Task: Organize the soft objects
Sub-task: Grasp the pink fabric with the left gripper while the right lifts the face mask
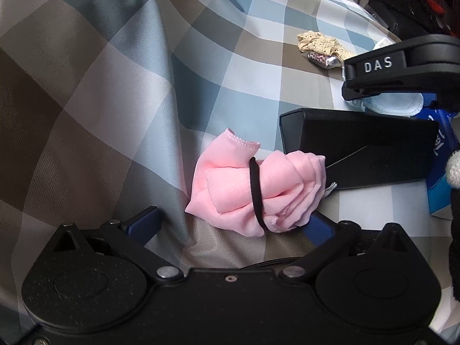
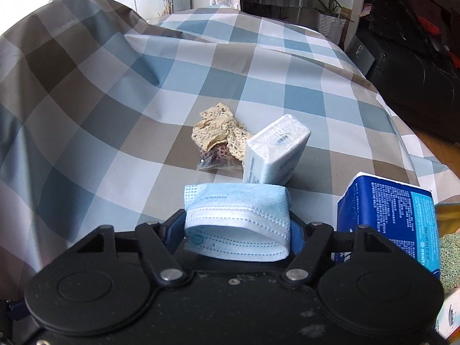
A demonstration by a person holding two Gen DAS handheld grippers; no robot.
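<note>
The right gripper [image 2: 237, 227] is clamping a folded blue face mask [image 2: 235, 215] between its blue fingers [image 2: 296, 235], holding it above the checked cover [image 2: 115, 115]. The left gripper [image 1: 233, 218] is standing wide open; a pink cloth bundle [image 1: 253, 189] tied with a black band [image 1: 254, 189] is lying at its right finger, beside a black case [image 1: 362, 149]. Ahead of the mask, a white tissue pack [image 2: 276, 152] is leaning near a lace scrap [image 2: 220, 129]; a blue pack [image 2: 388, 224] is standing to the right. Judgement: the mask should be lowered flat beside like items, jaws releasing only once it is resting, to avoid unfolding.
</note>
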